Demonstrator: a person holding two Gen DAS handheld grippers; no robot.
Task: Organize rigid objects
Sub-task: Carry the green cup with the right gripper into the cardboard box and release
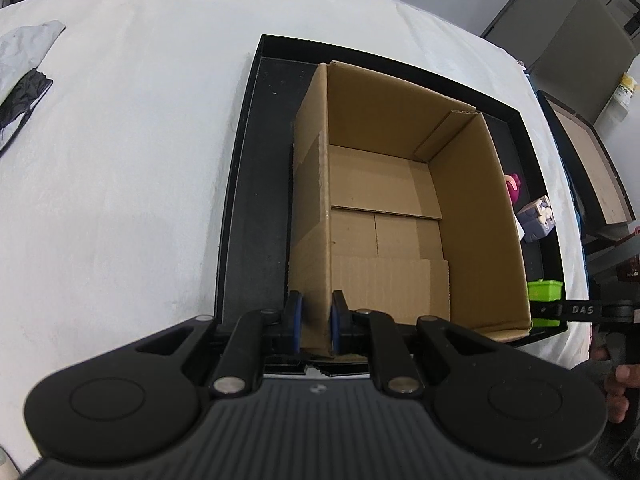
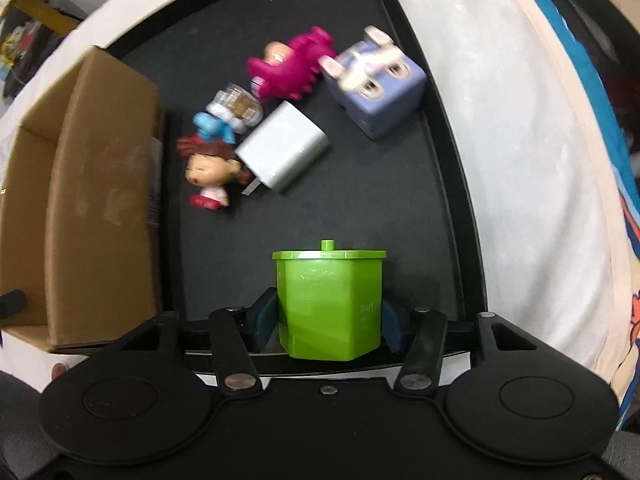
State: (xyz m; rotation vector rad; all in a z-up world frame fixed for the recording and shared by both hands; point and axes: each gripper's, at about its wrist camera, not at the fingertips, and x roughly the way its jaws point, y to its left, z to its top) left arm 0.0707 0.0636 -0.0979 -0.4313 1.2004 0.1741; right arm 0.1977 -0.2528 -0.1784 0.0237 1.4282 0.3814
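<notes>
covering nearly the whole surface, lay a white tablecloth. resting on it, sat a shallow black tray with raised rim. standing inside the tray's left part, filled most of it an open cardboard box, brown, nothing inside but its folded bottom flaps. clamped on the box's near left wall was the left gripper, jaws nearly closed, 1 blue pad on each face of the thin cardboard. pinched from both sides, in the tray's near right part beside the box, stood a green lidded container, small knob on its lid, hexagonal body. closed partway around it was the right gripper, both blue pads against the container's flanks, pressing as far as could be seen. seen from the left wrist camera, showed the same container just right of the box's outer wall. farther back on the tray floor lay 5 smaller things, close together: a lilac cube toy with pale rabbit shapes on top, a white plug adapter on its side, a magenta toy, a doll figure with brown hair touching the adapter, and a small clear and blue figure, blurred.
</notes>
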